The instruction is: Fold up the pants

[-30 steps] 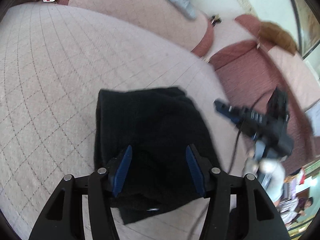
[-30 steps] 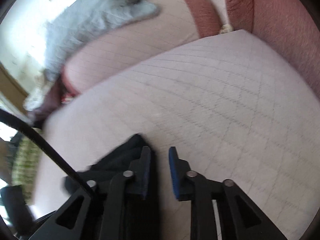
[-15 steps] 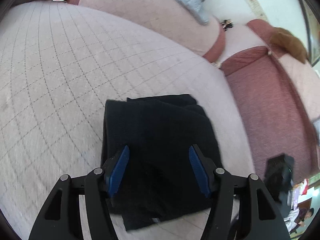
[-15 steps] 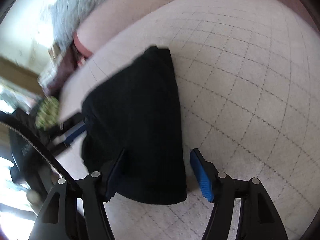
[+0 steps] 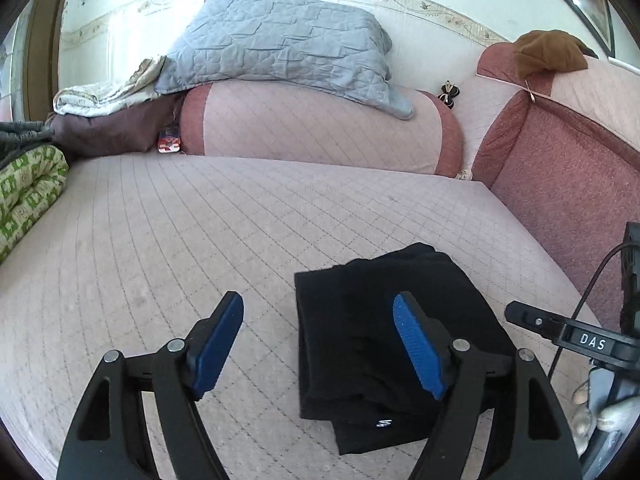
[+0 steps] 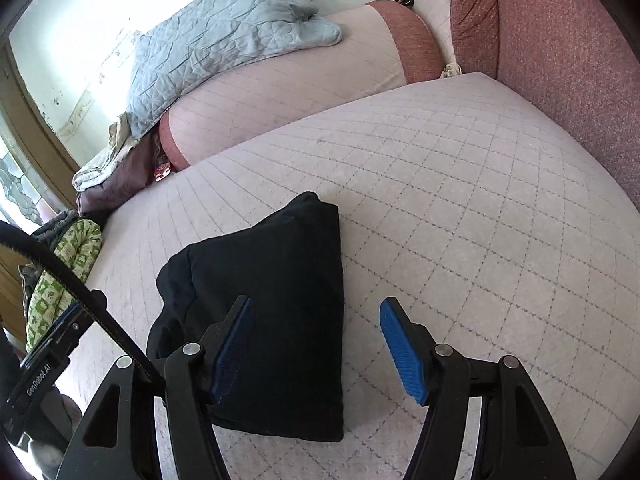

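Readable: "DAS" on right hand-held gripper seen at edge of left view, "GenRobot.AI" on left hand-held gripper's body in right view. Black pants folded, flat on quilted bed, near front edge; grey quilt on bolster, green-print blanket w/ other bedding well apart. Left jaws opening, nothing gripped; right hand-held gripper's jaws wide, empty, above pants' edge.

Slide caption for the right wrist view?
Folded black pants lie on quilted couch seat; right claw open, empty.
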The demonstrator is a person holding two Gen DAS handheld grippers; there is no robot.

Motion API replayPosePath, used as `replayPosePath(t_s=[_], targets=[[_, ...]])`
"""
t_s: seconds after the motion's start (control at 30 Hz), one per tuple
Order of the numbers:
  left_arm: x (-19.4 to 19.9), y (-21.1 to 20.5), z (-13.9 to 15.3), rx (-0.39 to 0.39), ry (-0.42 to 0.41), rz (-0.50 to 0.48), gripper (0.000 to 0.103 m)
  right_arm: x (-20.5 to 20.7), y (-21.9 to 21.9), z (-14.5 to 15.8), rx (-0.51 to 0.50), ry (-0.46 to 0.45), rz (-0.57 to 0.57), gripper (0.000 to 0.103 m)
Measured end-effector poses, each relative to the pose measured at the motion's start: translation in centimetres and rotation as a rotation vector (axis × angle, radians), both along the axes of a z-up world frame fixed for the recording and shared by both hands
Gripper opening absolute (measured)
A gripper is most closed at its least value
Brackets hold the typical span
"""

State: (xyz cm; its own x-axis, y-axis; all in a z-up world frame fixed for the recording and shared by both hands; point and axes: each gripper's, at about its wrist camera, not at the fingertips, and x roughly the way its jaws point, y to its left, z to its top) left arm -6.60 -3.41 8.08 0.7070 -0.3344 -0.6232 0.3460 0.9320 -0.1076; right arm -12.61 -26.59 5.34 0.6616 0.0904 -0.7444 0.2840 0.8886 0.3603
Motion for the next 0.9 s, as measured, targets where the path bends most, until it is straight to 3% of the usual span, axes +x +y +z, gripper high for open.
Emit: replayPosePath(t_s=[0.4, 0.57, 0.7, 0.9], targets=[[0.1, -2.1, -1.5, 0.035, 0.023, -0.016, 0.078, 0.9, 0.3, -1.2, 0.021, 0.006, -0.009, 0.070], [0.3, -2.3, -1.8, 0.094, 0.037, 0.013, 0.078, 1.8, 0.0, -1.4, 0.086, -0.003, 0.001, 0.070], [0.1, -2.0, -1.7, 0.123, 0.007, 0.043, 0.084, 1.7, 0.2, -0.8, 0.071, -0.021, 0.011, 0.072], [1.4, -1.6, -2.4, 0.145, 0.071, 0.063, 0.084, 1.8, 1.4, -0.4, 0.012, -0.026, 0.041, 0.074]])
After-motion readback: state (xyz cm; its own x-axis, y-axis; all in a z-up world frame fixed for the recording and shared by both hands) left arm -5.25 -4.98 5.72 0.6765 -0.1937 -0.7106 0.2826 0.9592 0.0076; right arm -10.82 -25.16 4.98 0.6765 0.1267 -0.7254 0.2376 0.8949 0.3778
